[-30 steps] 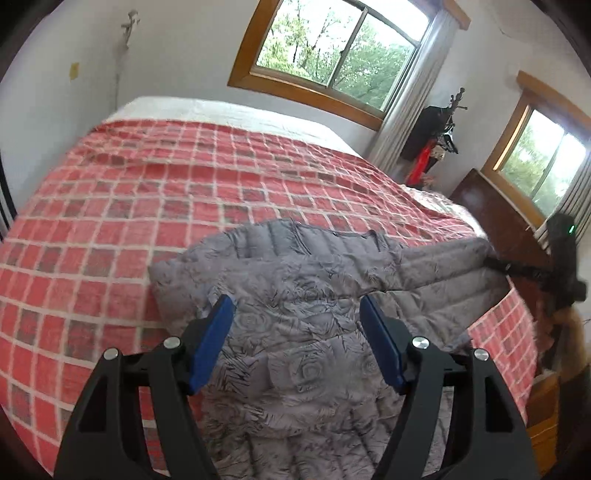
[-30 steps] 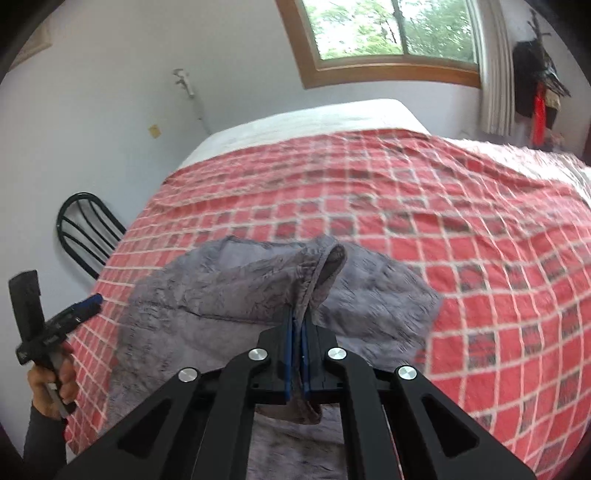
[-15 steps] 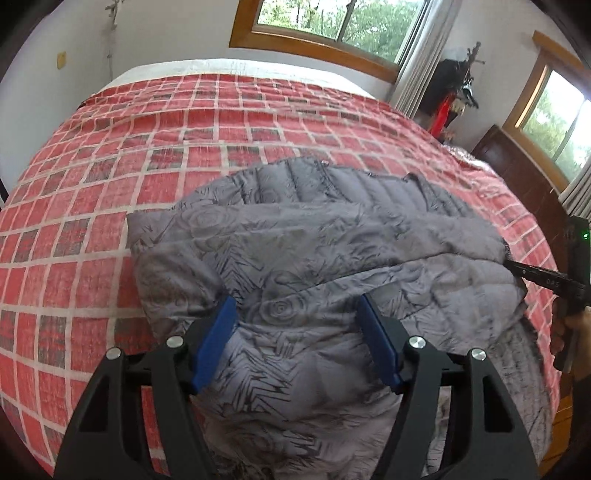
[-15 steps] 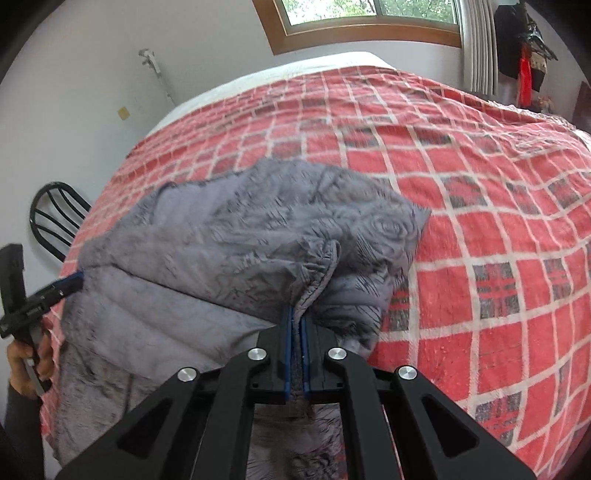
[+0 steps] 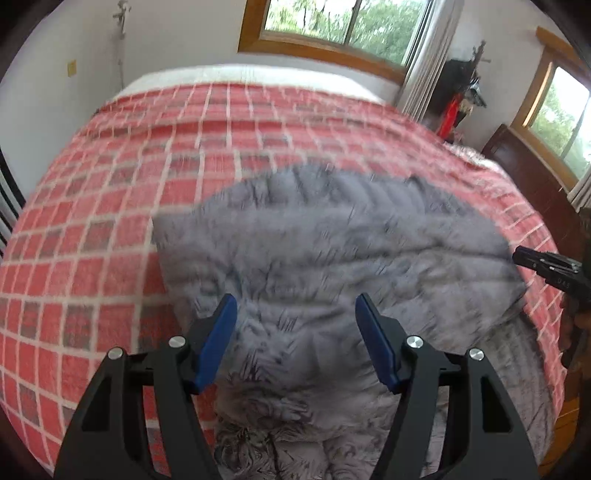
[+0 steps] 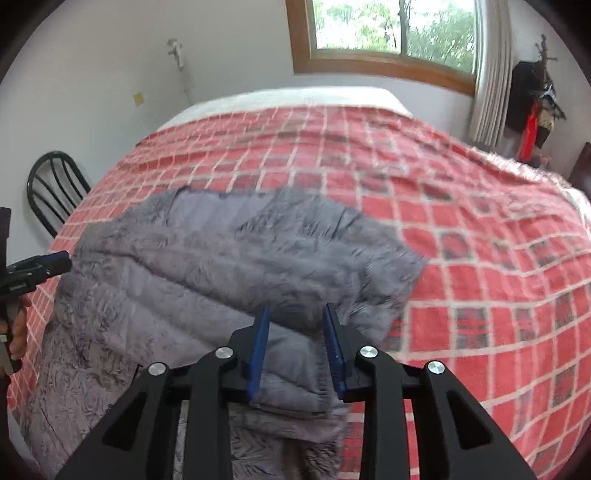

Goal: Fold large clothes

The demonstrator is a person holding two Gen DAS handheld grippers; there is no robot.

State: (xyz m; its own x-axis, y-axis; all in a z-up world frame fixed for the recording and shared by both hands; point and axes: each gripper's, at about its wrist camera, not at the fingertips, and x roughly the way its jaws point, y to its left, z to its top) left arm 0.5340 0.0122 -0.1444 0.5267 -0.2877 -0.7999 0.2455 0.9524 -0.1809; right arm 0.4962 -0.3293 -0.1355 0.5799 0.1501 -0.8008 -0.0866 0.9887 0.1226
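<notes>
- Grey quilted jacket [image 5: 332, 258] lies on a bed with a red checked bedspread [image 5: 92, 221], near the front edge, one part folded over the rest.
- Jacket fabric shows a dark rose/leaf print; both views are motion-blurred, so finer detail can't be read.
- Left gripper [image 5: 295, 325] hovers over the near part of the jacket, blue-padded fingers [image 5: 218, 339] spread wide, nothing between them.
- Right gripper [image 6: 295, 332] has jaws parted with a clear gap; jacket fabric sits below and between the fingers but is not pinched.
- A hemmed edge of the jacket [image 6: 288, 402] lies just under the right gripper's body.
- In the left wrist view the right gripper's tip [image 5: 546, 266] shows at the right edge, just beside the jacket's right side.
- In the right wrist view the left gripper [image 6: 37, 269] shows at the left edge, next to the jacket's left side; a hand [image 6: 14, 325] holds it.
- Folded corner of the jacket [image 6: 406, 266] points right onto bare bedspread.
- White sheet [image 6: 295, 99] shows at the bed's far end, below a wood-framed window [image 6: 388, 33].
- Black metal chair [image 6: 51, 188] stands left of the bed.
- Dark clothes on a stand [image 6: 535, 99] hang right of the curtain [image 6: 491, 74].
- Second window [image 5: 561, 110] is at right in the left wrist view.
</notes>
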